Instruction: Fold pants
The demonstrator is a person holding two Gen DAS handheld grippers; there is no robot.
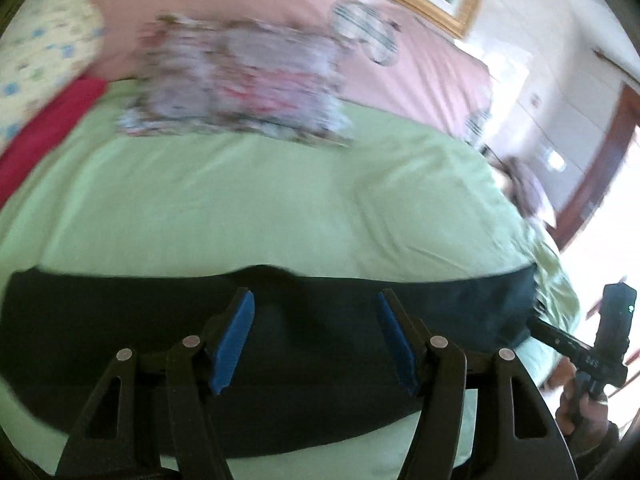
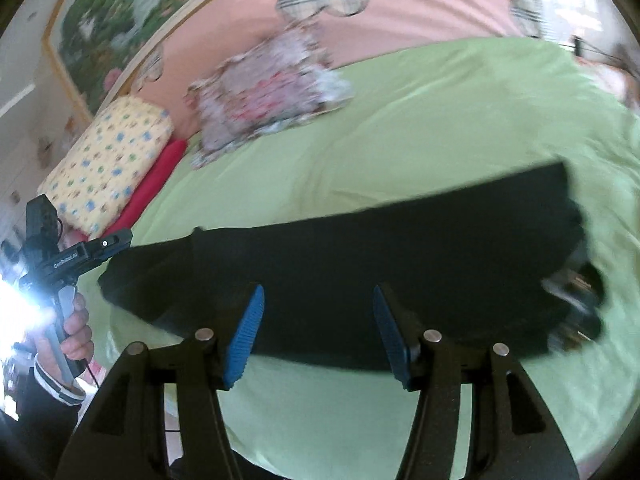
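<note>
Dark navy pants [image 1: 120, 340] lie flat in a long band across the near part of a green sheet [image 1: 240, 208]. They also show in the right wrist view [image 2: 380, 248], with the waistband end at the right. My left gripper [image 1: 314, 300] is open and empty, hovering over the pants' middle. My right gripper [image 2: 318, 294] is open and empty, above the pants' near edge. The right gripper's body shows at the far right of the left wrist view [image 1: 600, 344]. The left gripper's body shows at the far left of the right wrist view [image 2: 72, 260].
A folded floral cloth [image 1: 240, 84] lies at the far side of the green sheet, on a pink bedspread [image 1: 420, 68]. A yellow patterned pillow [image 2: 108, 164] and a red cushion [image 2: 160, 176] sit at the left. A framed painting [image 2: 120, 16] hangs behind the bed.
</note>
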